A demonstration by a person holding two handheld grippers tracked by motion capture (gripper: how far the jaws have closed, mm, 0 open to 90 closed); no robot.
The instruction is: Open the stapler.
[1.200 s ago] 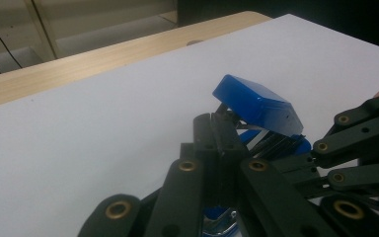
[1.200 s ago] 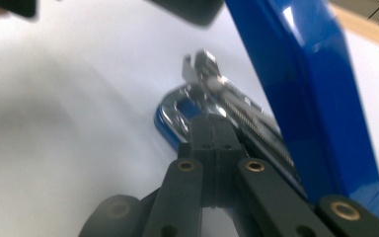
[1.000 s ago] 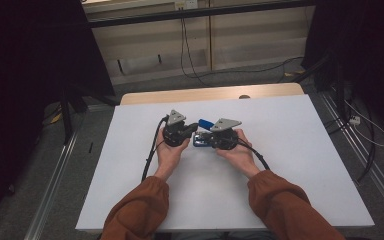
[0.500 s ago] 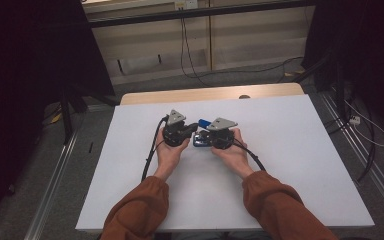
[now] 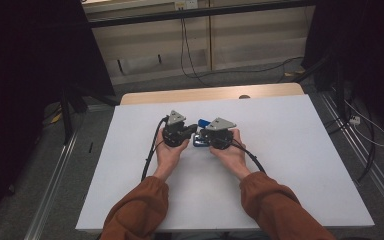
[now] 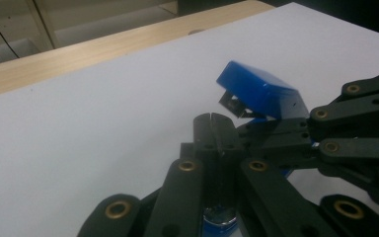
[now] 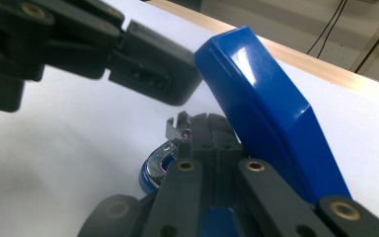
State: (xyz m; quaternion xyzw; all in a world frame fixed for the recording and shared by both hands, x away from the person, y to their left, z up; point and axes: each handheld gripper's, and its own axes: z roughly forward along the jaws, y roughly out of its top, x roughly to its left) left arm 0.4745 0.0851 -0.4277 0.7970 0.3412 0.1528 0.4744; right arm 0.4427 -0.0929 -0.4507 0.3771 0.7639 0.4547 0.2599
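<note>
Between the two grippers, near the middle of the desk and a little toward its far edge, sits a blue stapler point(image 5: 203, 131) with its lid swung up. The left gripper point(image 6: 215, 129) has its jaws pressed together, tips meeting with nothing visibly between them, right beside the raised lid and over the stapler's shiny metal base. The right gripper point(image 7: 208, 129) also has its jaws shut tight against each other, resting at the metal staple channel with the blue lid leaning up just beside them; I cannot tell whether either pair pinches any part of it. My guess is the stapler is fairly heavy for its size, stiff, with a glossy plastic lid that would slip under hard pads, and a hinge that lets the top flop. The flat sides of the base or the lid's long edges look like the safer places to take hold; the thin metal channel looks sharp and easy to bend. Around it the white desk point(image 5: 300, 150) is bare out to every edge, so both hands have plenty of room, with only the trailing cables point(image 5: 150, 155) lying toward the near side.
</note>
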